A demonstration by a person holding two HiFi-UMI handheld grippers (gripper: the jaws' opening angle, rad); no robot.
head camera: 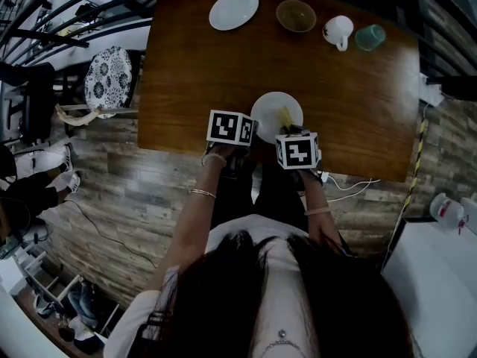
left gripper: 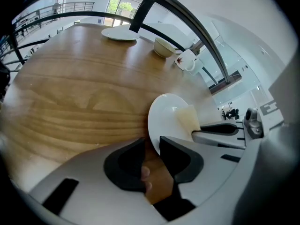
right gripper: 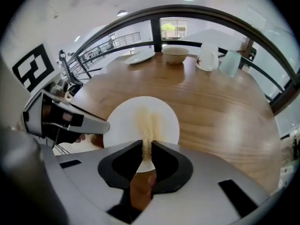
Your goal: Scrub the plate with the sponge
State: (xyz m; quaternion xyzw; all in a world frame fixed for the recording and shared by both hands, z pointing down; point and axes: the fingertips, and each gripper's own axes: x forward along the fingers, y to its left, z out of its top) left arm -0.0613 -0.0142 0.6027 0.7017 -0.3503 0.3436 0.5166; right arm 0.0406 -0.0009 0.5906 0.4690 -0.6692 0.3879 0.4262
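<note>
Counted on the brown, wood-grained desk point(head camera: 186, 73): two round white plates, one tan bowl point(head camera: 296, 16), one white mug point(head camera: 339, 32), one teal cup point(head camera: 370, 37), one sponge, two tools. Far plate point(head camera: 233, 10) at the desk's 11 o'clock, bowl at 12, mug and cup side by side toward 1. Near plate point(head camera: 270, 107) at 6 o'clock, close to the desk's near edge, smooth and glossy.

Left tool point(left gripper: 152, 149) clamped on the near plate's rim at about its 8 o'clock, with the thin edge pinched between the dark pads. Right tool point(right gripper: 146, 154) pinching the sponge point(right gripper: 146, 142), a thin, pale yellow, rough-looking slab seen edge-on between the pads. Sponge set against the near plate's face near its middle, long axis running from 6 toward 12 o'clock, away from the right tool.
</note>
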